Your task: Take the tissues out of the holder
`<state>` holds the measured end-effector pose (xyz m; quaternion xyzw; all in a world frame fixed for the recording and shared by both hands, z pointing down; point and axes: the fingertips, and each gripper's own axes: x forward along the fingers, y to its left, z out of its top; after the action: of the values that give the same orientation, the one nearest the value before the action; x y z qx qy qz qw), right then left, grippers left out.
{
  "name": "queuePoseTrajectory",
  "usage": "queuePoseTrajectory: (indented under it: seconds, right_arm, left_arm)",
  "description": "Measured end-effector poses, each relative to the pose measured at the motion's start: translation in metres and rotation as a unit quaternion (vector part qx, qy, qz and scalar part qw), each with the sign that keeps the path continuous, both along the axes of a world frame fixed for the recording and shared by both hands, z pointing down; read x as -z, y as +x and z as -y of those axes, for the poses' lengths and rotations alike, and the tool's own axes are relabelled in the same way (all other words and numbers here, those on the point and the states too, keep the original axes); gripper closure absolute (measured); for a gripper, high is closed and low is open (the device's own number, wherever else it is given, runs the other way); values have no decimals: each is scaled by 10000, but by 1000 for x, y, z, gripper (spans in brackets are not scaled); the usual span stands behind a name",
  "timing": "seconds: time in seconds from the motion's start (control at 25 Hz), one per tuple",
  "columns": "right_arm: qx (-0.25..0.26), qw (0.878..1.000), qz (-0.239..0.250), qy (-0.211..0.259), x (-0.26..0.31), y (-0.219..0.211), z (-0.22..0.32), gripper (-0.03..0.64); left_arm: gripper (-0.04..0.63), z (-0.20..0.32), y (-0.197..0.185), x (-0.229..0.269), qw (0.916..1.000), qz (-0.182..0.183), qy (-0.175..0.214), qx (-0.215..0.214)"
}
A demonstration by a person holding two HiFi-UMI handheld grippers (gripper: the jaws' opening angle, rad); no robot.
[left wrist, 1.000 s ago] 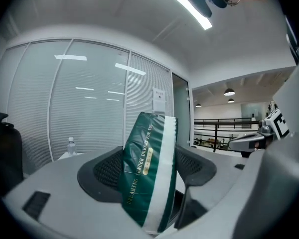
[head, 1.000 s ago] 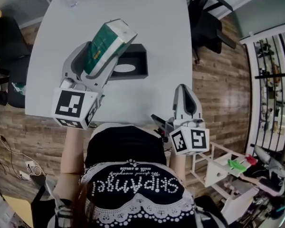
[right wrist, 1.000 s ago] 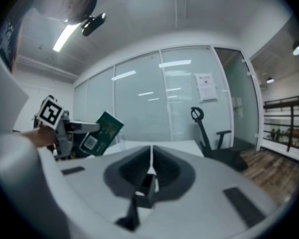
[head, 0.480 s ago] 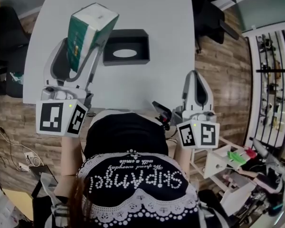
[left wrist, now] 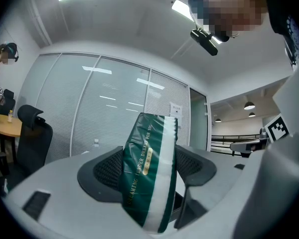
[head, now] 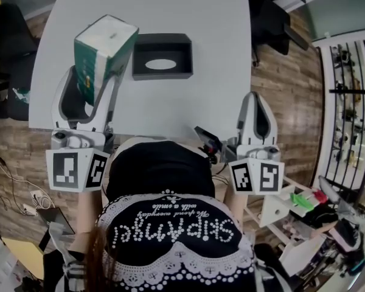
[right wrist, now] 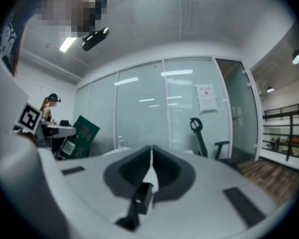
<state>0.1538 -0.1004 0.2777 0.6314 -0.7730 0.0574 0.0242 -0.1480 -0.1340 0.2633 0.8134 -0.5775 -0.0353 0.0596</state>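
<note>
My left gripper is shut on a green and white tissue pack, held up above the left part of the white table. In the left gripper view the tissue pack stands squeezed between the two dark pads. The black tissue holder lies on the table to the right of the pack, its oval slot facing up. My right gripper hangs at the table's near right edge, jaws shut with nothing between them. The pack also shows at the left of the right gripper view.
A black office chair stands beyond the table's right side over the wooden floor. Another dark chair is at the left. A white shelf unit with small items stands at the lower right. Glass partition walls show in both gripper views.
My left gripper has carried the tissue pack leftward and back toward me, away from above the holder. The right gripper has shifted slightly right and stays shut.
</note>
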Motion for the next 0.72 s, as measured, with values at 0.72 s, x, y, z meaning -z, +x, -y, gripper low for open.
queuePoseTrajectory:
  seconds: [0.72]
  right_arm:
    - [-133, 9996, 58, -258, -18, 9, -22, 583]
  left_arm:
    - [244, -33, -10, -34, 9992, -56, -407, -31]
